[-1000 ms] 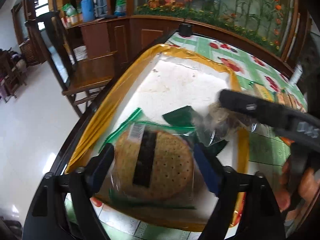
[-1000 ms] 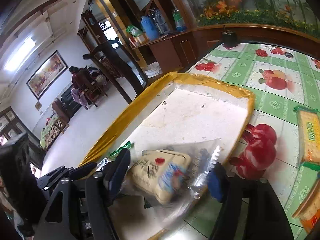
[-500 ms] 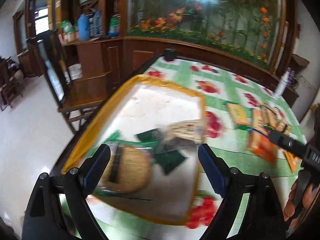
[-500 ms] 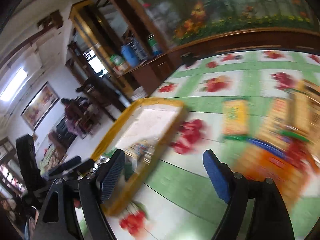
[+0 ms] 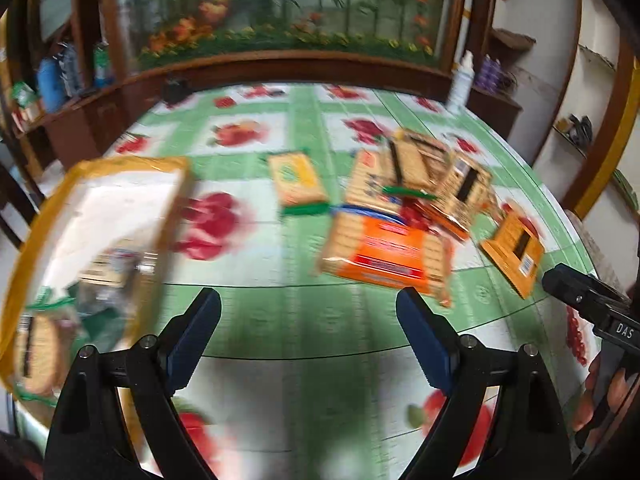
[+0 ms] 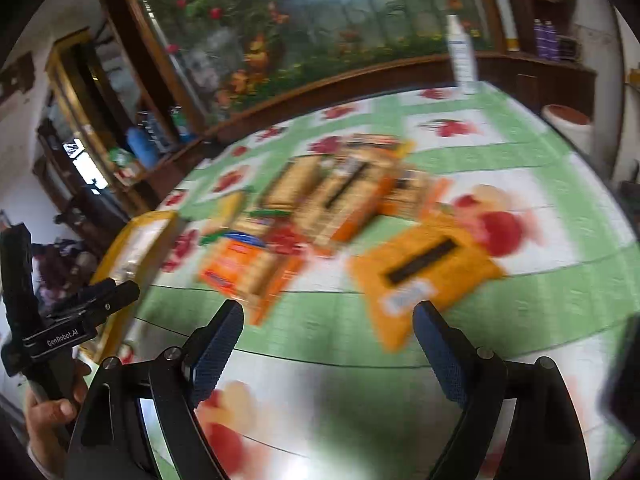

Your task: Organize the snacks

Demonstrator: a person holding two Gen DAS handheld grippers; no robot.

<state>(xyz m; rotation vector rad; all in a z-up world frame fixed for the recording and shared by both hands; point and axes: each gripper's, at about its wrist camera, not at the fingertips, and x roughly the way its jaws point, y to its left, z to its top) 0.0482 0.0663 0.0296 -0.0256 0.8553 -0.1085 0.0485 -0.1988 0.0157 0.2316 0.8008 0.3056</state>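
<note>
A yellow-rimmed tray (image 5: 24, 236) sits at the table's left and holds a round cracker pack (image 5: 38, 348) and a few other bagged snacks. A pile of orange and yellow cracker packs (image 5: 400, 216) lies on the tablecloth to the right; it also shows in the right wrist view (image 6: 320, 200). My left gripper (image 5: 308, 312) is open and empty above the cloth, between tray and pile. My right gripper (image 6: 328, 332) is open and empty, just short of a yellow pack (image 6: 424, 264). Both views are blurred.
The table (image 5: 304, 320) has a green cloth with fruit prints. A white bottle (image 5: 460, 80) stands at its far edge by a wooden ledge and floral glass wall. A white bucket (image 6: 568, 128) is beyond the right edge. A wooden cabinet (image 6: 120, 128) stands at left.
Both grippers let go of their snack packs in the tray and swung right, away from the tray toward the pile of packs. Both now stand open and empty.
</note>
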